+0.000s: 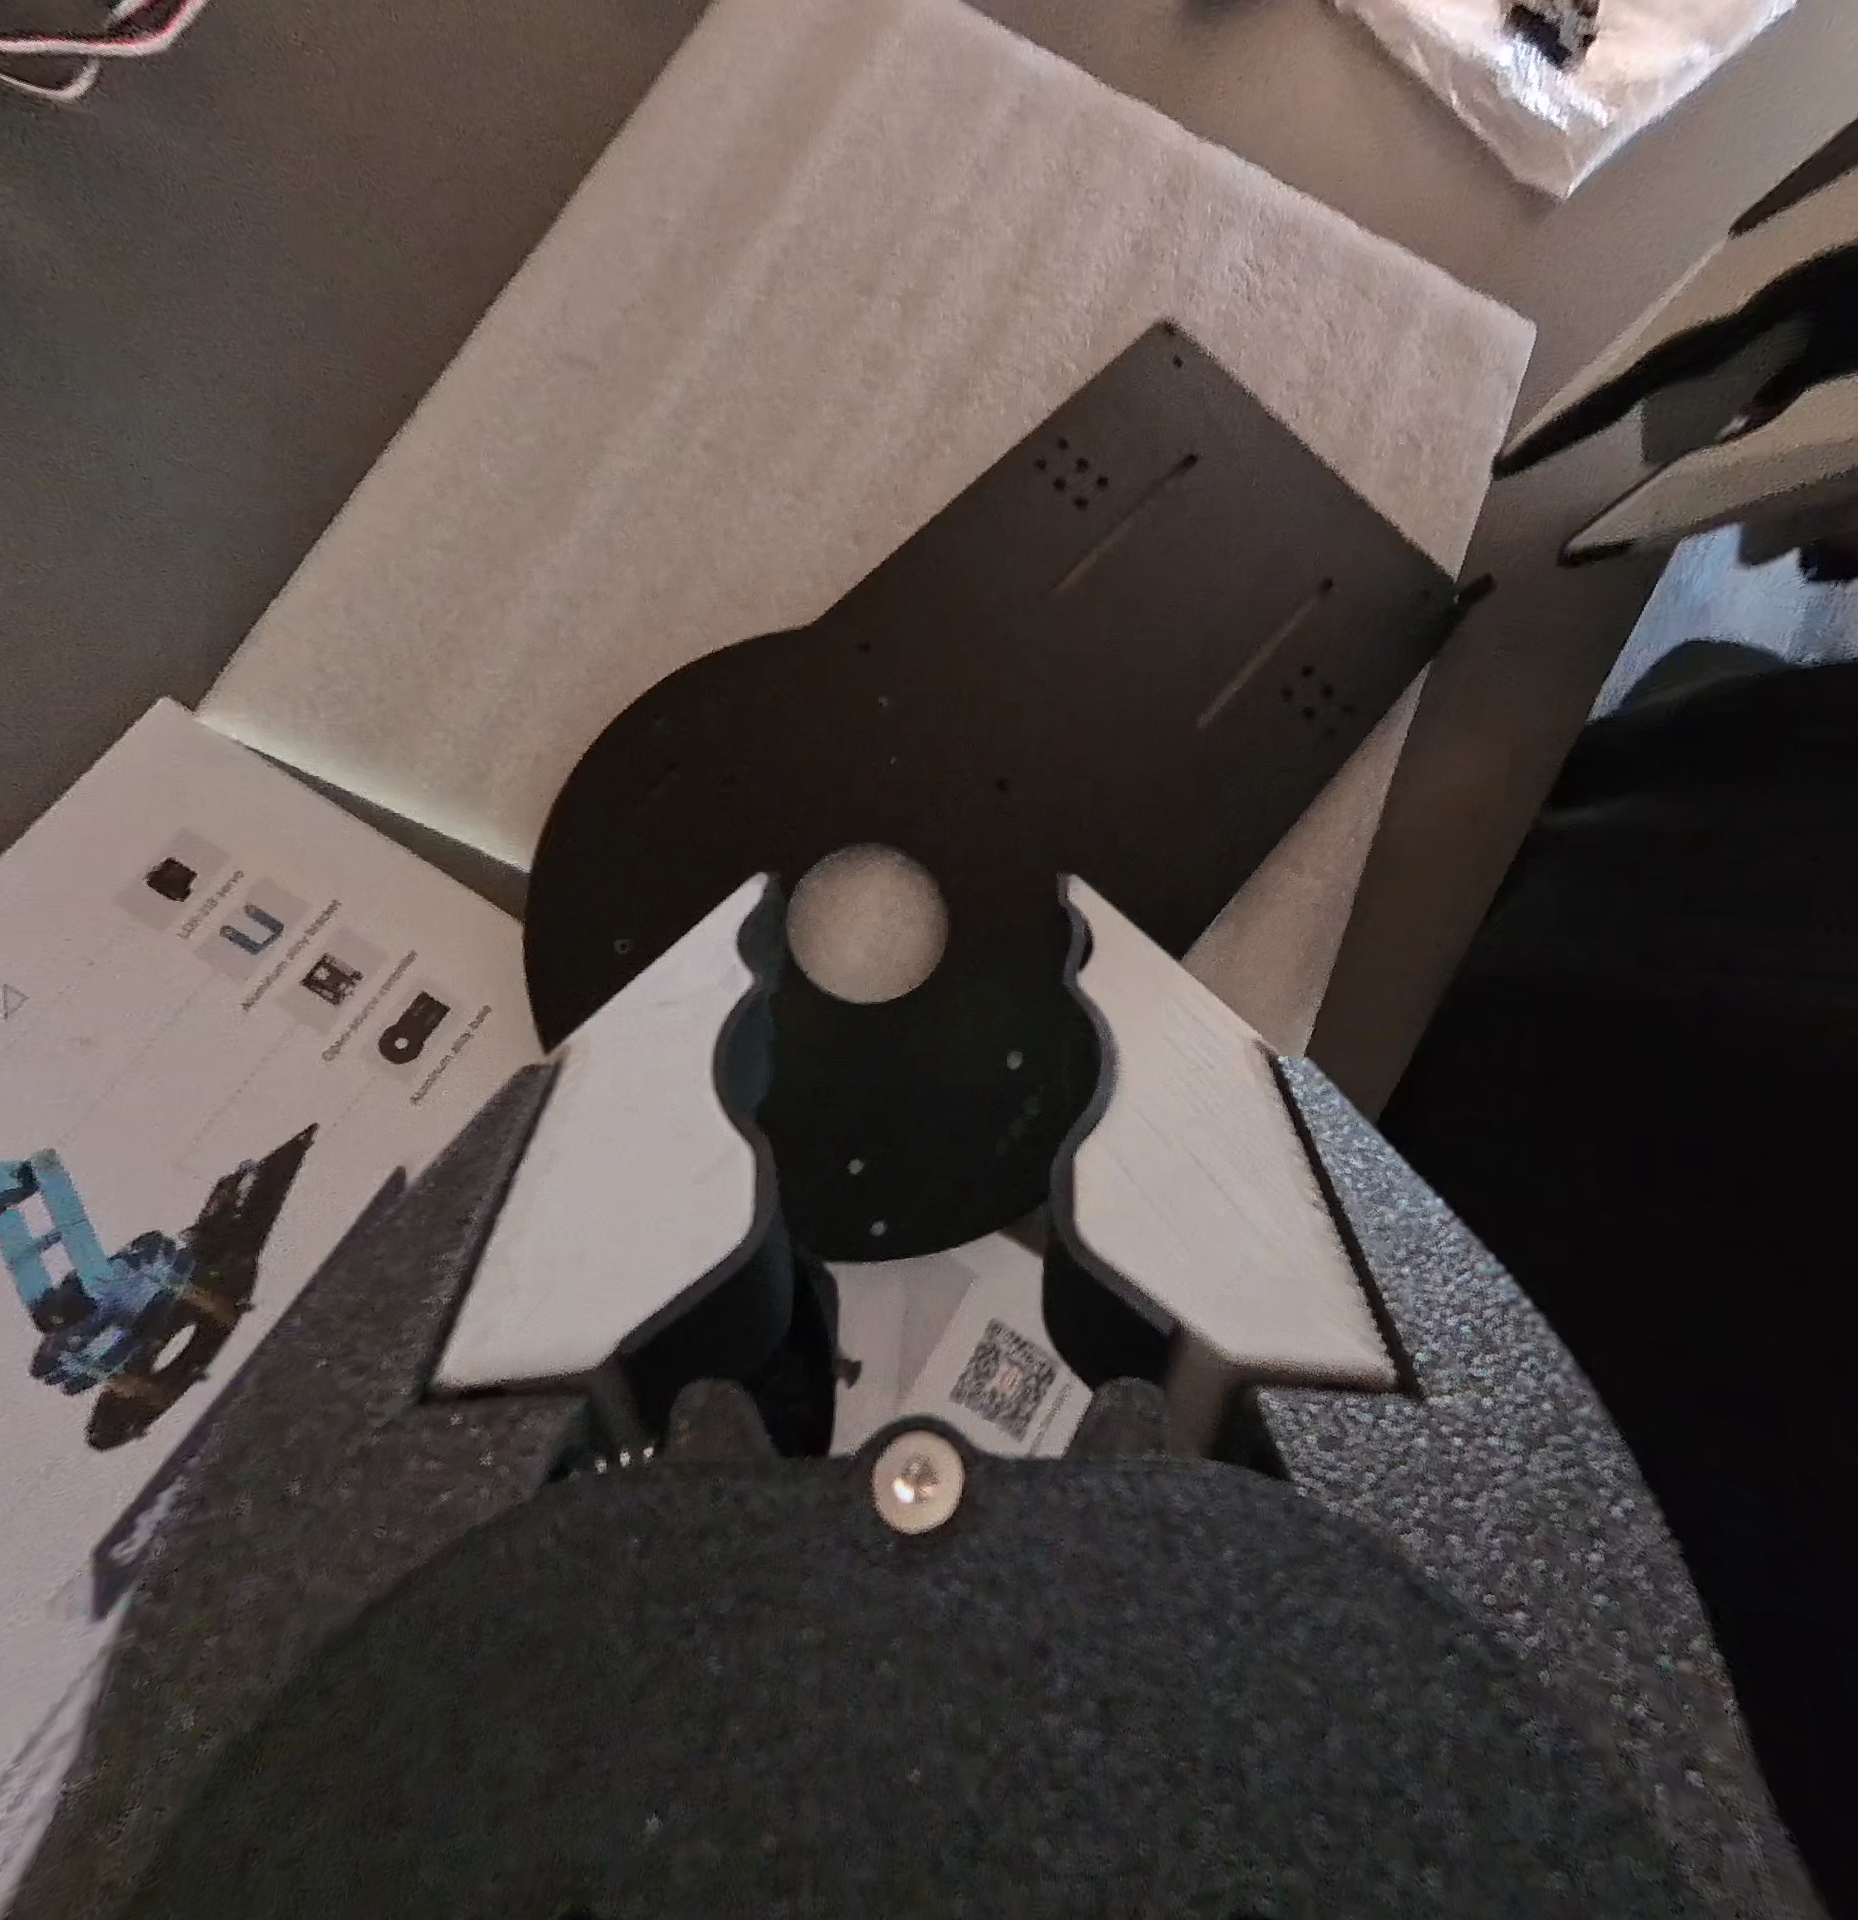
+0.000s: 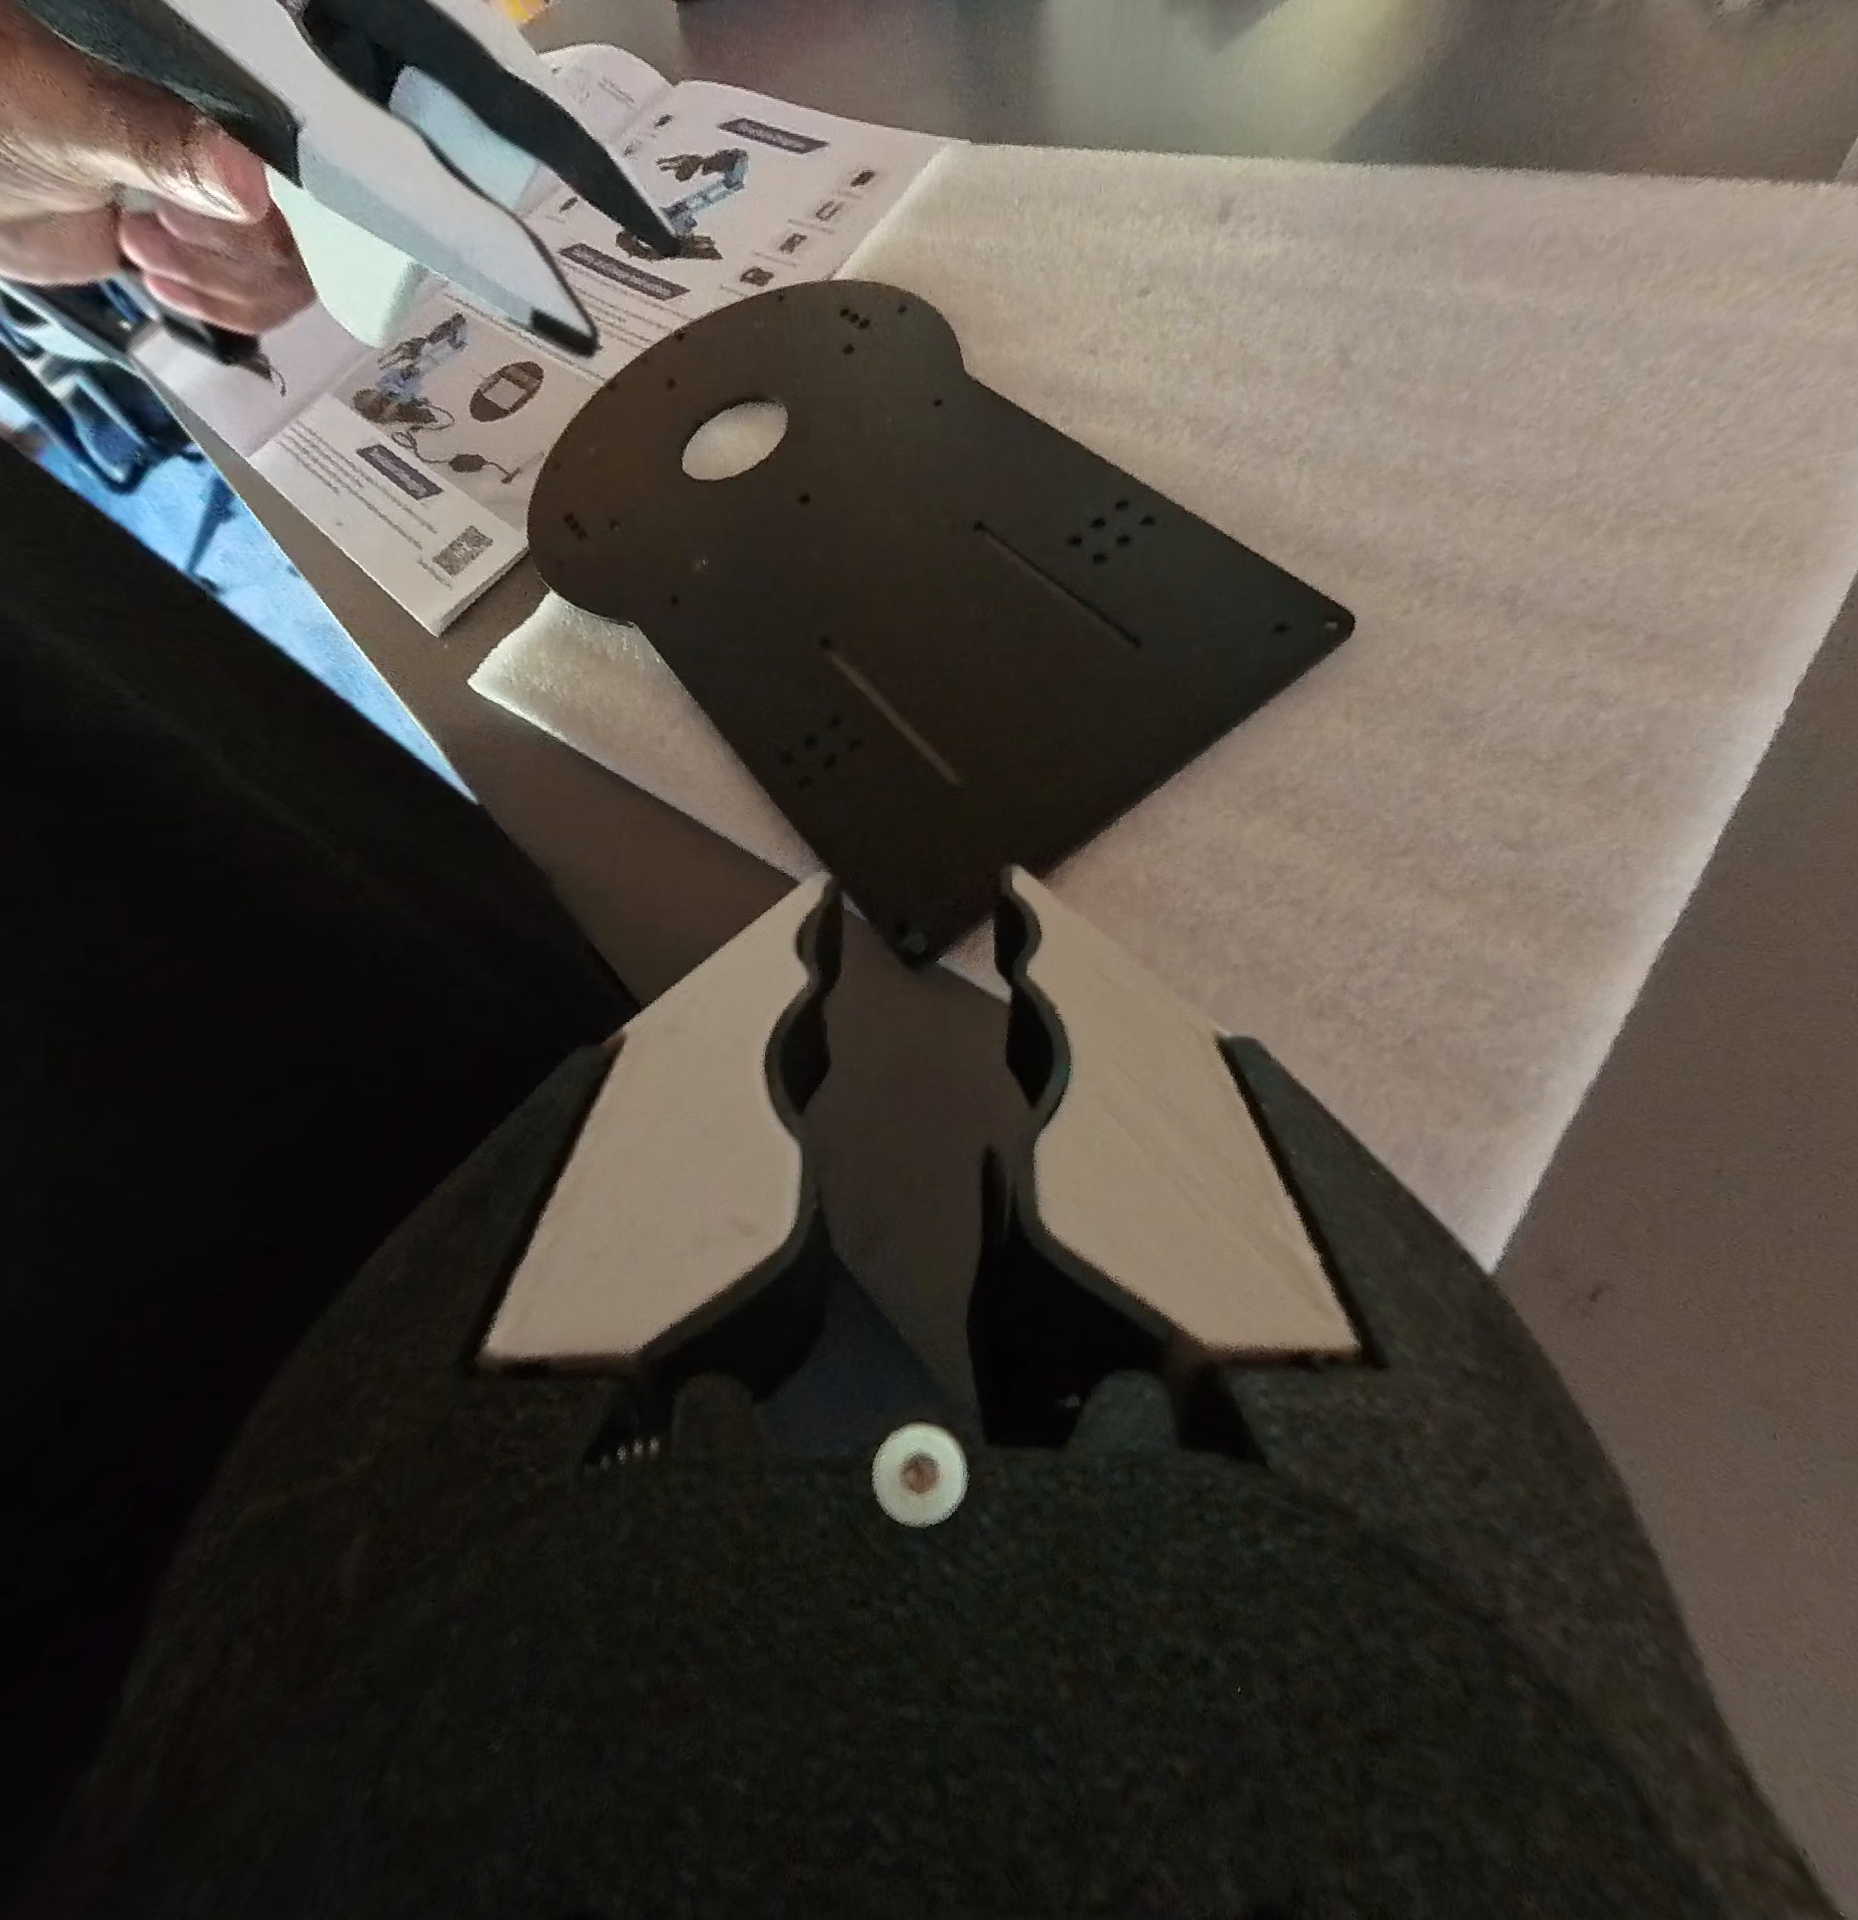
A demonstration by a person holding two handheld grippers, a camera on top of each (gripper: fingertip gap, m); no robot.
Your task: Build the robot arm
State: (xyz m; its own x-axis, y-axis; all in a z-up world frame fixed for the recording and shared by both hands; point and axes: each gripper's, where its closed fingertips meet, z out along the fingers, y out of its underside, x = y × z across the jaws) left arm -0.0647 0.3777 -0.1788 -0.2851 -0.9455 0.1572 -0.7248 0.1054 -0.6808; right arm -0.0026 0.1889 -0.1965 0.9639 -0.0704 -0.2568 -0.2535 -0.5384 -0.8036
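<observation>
- the black metal base plate (image 2: pixel 904 582) lies flat on a white foam sheet (image 2: pixel 1424 520) on the grey desk (image 2: pixel 1735 1039), likely to cushion it.
- left gripper (image 1: pixel 909 904) hovers with jaws spread over the plate's rounded end, around its round hole (image 1: pixel 866 923), holding nothing.
- right gripper (image 2: pixel 920 914) is also spread and empty, pointing at the plate's square corner.
- an instruction booklet (image 2: pixel 426 488) lies just beside the foam.
- a hand (image 2: pixel 125 197) holds the left gripper tilted downward.

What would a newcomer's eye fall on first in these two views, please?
A flat black plate with a round hole lies on a white foam sheet. The open right gripper sits at its corner, the open left gripper over its rounded end. A printed booklet lies beside the foam.
</observation>
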